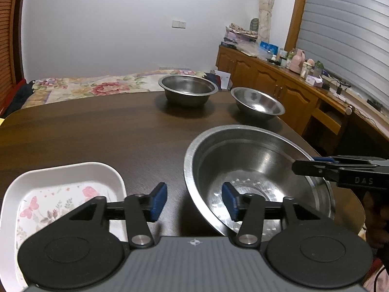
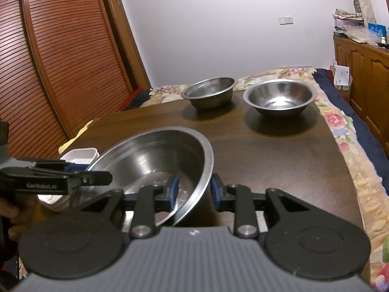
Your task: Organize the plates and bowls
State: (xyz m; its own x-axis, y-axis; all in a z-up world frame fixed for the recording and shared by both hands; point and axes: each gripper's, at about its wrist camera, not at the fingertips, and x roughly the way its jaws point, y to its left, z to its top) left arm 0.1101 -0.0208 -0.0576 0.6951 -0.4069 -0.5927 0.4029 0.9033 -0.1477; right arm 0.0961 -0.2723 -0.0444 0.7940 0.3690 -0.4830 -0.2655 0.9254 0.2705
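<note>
My left claw [image 1: 194, 200] is spread, its pads straddling the big steel bowl's [image 1: 255, 168] rim at lower centre without pressing. My right claw [image 2: 194, 192] also brackets that tilted rim, pads apart from it.

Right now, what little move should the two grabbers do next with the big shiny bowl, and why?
Probably slide both grippers back off the big bowl. The left gripper stands open astride its rim, and the right gripper looks loose around the opposite rim, so neither seems to grip it. Two smaller bowls wait across the table, likely next.
</note>
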